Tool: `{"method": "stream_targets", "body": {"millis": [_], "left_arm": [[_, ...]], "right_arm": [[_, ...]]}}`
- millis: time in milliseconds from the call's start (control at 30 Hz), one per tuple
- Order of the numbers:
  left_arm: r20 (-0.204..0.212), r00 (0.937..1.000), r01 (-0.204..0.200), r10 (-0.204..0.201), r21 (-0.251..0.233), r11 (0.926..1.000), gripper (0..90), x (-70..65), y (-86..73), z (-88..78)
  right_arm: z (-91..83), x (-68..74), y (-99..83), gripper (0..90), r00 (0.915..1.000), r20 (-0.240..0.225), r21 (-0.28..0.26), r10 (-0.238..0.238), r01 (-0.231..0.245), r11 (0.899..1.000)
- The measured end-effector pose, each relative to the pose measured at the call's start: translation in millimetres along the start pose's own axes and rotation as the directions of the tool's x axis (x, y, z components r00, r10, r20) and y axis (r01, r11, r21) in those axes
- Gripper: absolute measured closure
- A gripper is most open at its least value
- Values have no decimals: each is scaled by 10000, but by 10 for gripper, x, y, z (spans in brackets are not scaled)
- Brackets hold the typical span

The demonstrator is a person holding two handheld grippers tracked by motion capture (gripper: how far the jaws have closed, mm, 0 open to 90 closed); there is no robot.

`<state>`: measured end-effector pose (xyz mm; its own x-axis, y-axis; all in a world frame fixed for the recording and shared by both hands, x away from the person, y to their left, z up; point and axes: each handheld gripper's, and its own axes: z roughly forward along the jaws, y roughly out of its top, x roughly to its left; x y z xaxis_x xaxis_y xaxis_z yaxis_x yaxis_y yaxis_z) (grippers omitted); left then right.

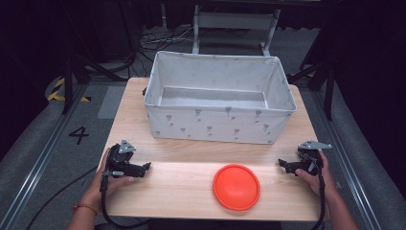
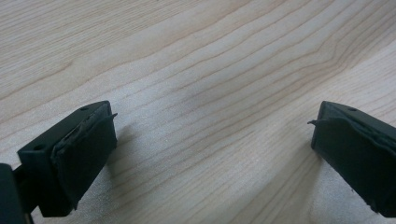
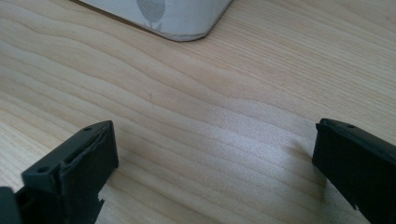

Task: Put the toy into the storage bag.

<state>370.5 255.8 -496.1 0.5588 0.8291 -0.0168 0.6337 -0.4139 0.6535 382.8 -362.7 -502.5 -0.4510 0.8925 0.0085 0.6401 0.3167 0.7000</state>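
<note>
I rest both gaping, empty tools on the desk (image 1: 191, 179): left hand-held gripper (image 1: 143, 167), right hand-held gripper (image 1: 283, 165). Between them lies an orange disc (image 1: 236, 187); likely I grasp it next for the bin (image 1: 220, 125).

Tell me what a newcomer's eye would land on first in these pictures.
The bright orange disc stands out first, lying flat on the wooden table near its front edge, right of centre. Behind it a large grey fabric bin sits open and looks empty. At either side a hand holds a black tool, the left tool and right tool both open, pointing inward.
</note>
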Motion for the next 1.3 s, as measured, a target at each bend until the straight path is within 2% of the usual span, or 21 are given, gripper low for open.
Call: {"method": "stream_targets", "body": {"millis": [233,500,567,600,633,667,700,733,767,800,900,933,1067,1167,1233,1300], "left_arm": [[272,9993,-246,245,29,9997,3,30,11,9],[299,9991,-303,302,29,9995,4,35,11,8],[310,9991,-304,303,28,9995,4,36,11,8],[310,9991,-304,303,28,9995,4,36,11,8],[301,9991,-303,302,24,9995,4,35,11,8],[310,9990,-310,309,25,9995,4,36,11,8],[339,9989,-334,333,37,9994,4,39,9,7],[301,9988,-398,397,7,9992,5,44,10,7],[294,9988,-394,393,2,9992,5,43,8,6],[286,9987,-423,421,31,9991,5,45,8,2],[311,9988,-379,378,31,9993,5,42,4,0],[313,9988,-374,373,30,9993,5,42,3,0],[328,9988,-373,372,27,9993,5,43,3,0],[336,9987,-382,381,25,9993,5,44,3,0],[332,9987,-382,382,21,9993,5,43,3,1],[334,9987,-383,382,25,9993,5,44,3,0]], "right_arm": [[-5,1,-3,4,10000,35,8,56,-56,10000],[-30,-2,-17,8,9996,184,97,196,-198,9998],[-60,3,-10,68,9998,92,207,184,-185,9996],[-60,3,-10,68,9998,92,207,184,-185,9996],[-72,4,-9,113,9999,67,193,123,-124,9997],[-92,6,-4,194,10000,74,148,43,-44,9999],[-107,11,3,207,10000,42,106,-1,0,9999],[-122,27,12,145,9999,27,75,-124,124,9999],[-135,37,19,175,9999,4,59,-164,164,9998],[-152,53,29,197,9998,-103,-3,-180,180,9998],[-196,99,59,159,9990,-303,-148,-336,332,9993],[-250,160,100,195,9974,-470,-392,-539,521,9979],[-313,246,154,197,9953,-748,-652,-610,562,9963],[-354,353,201,213,9907,-1065,-806,-851,767,9938],[-379,430,229,235,9891,-1093,-951,-987,884,9915],[-414,523,264,243,9827,-1489,-1161,-1105,936,9888]]}}
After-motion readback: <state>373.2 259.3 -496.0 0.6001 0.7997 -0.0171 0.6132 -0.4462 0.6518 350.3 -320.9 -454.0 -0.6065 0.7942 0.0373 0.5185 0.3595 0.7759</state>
